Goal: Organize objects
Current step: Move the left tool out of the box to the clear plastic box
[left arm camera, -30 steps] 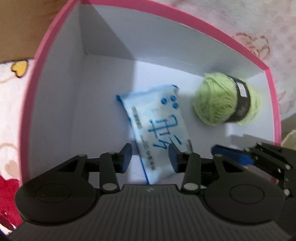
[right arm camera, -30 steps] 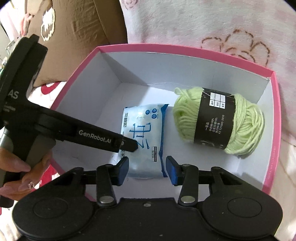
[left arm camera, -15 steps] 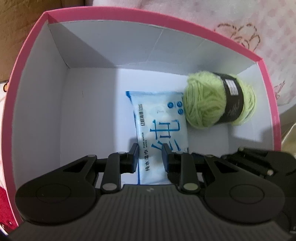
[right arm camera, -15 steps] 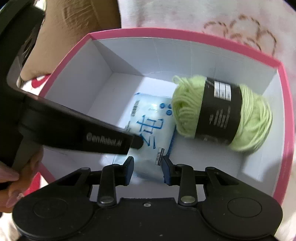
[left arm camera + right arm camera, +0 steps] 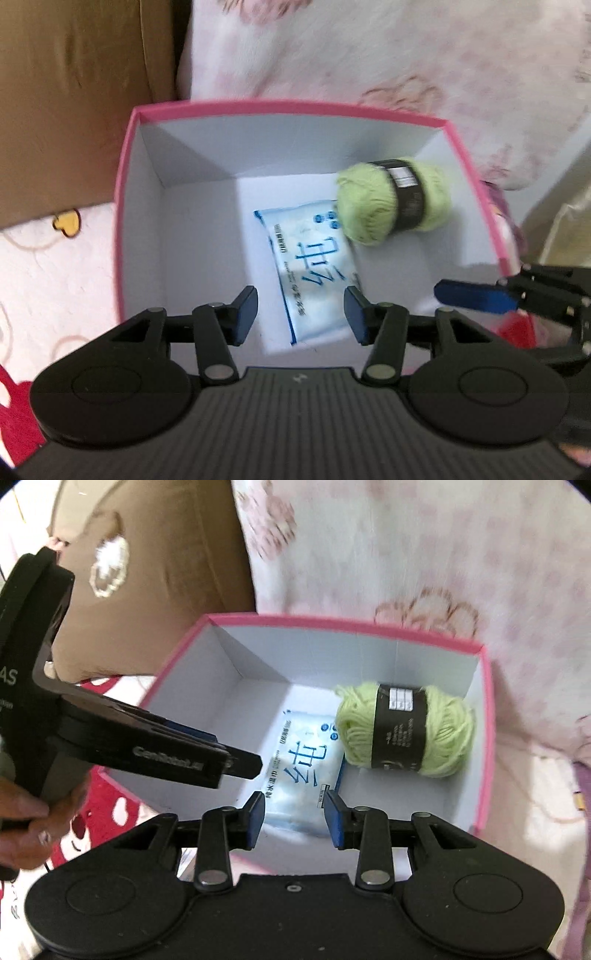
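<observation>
Soft pink blanket [image 5: 369,55] with flower shapes lies all around a pink box [image 5: 295,109] that is white inside. On the box floor lies a blue and white pack of wet wipes [image 5: 314,273], flat, with big blue writing on top. A ball of light green yarn [image 5: 406,731] with a black paper band sits next to it, touching the far corner of the pack. The left gripper [image 5: 300,312] hangs above the near edge of the box, its blue fingers spread wide and holding nothing. The right gripper [image 5: 294,819] is up above the pack too, fingers apart and holding nothing. A brown cushion [image 5: 155,572] leans behind the box.
</observation>
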### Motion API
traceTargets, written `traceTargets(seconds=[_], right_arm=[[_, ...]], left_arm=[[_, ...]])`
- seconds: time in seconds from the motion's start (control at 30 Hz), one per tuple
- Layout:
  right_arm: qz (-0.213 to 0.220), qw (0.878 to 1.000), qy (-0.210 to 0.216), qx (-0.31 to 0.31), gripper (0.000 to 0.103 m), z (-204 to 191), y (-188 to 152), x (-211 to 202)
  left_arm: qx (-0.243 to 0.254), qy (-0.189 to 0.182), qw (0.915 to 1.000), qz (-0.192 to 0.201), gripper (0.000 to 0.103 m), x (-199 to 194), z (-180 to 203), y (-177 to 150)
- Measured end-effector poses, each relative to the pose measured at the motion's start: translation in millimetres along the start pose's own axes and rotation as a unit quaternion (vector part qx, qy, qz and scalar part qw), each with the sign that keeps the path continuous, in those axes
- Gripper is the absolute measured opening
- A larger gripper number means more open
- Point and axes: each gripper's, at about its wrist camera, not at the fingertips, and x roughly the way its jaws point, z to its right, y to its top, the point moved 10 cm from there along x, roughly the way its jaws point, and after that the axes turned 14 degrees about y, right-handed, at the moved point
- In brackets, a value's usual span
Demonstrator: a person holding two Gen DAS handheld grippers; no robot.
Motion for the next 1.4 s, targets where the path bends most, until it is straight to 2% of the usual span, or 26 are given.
traceTargets(seconds=[0.1,0.17,0.3,0.37,0.43,0.53,0.63,0.7,0.83,0.87,1.07,1.2,1.4], right_arm=[[0.008,1.0,-0.008,-0.001,0.04,-9,-1,-16],[0.01,1.0,-0.017,-0.011,0.041,-20,-2,-30],[0.017,0.999,-0.038,-0.027,0.043,-39,-6,-57],[0.029,0.999,-0.037,-0.025,0.043,-49,-8,-71],[0.03,0.999,-0.039,-0.023,0.043,-58,-11,-82],[0.031,0.999,-0.032,-0.018,0.043,-74,-16,-98],[0.04,0.998,-0.039,-0.031,0.051,-91,-20,-114],[0.05,0.998,-0.032,-0.029,0.062,-103,-24,-125],[0.052,0.998,-0.023,-0.037,0.07,-127,-37,-139],[0.052,0.998,-0.023,-0.041,0.075,-132,-40,-142],[0.044,0.997,-0.024,-0.062,0.089,-161,-62,-153],[0.036,0.998,-0.014,-0.053,0.091,-172,-74,-158],[0.012,0.996,-0.022,-0.087,0.092,-186,-94,-155]], left_arm=[[0.024,-0.006,0.9997,0.005,0.052,-17,4,-8],[0.044,-0.006,0.9989,0.014,0.054,-44,5,-16],[0.065,-0.005,0.9977,0.019,0.061,-79,4,-29],[0.071,0.001,0.9974,0.007,0.061,-92,2,-35],[0.082,-0.006,0.9965,0.013,0.061,-106,3,-38],[0.1,0.003,0.9948,0.019,0.062,-132,1,-45],[0.11,0.006,0.9937,0.02,0.064,-151,-1,-54],[0.123,0.002,0.9922,0.02,0.065,-164,0,-63],[0.142,0.002,0.9898,0.015,0.07,-184,0,-86],[0.145,0.001,0.9894,0.011,0.071,-188,-1,-93],[0.165,-0.007,0.9862,-0.015,0.075,-201,-7,-132],[0.174,0.0,0.9846,-0.018,0.081,-206,-17,-151],[0.17,-0.004,0.985,-0.027,0.086,-205,-26,-171]])
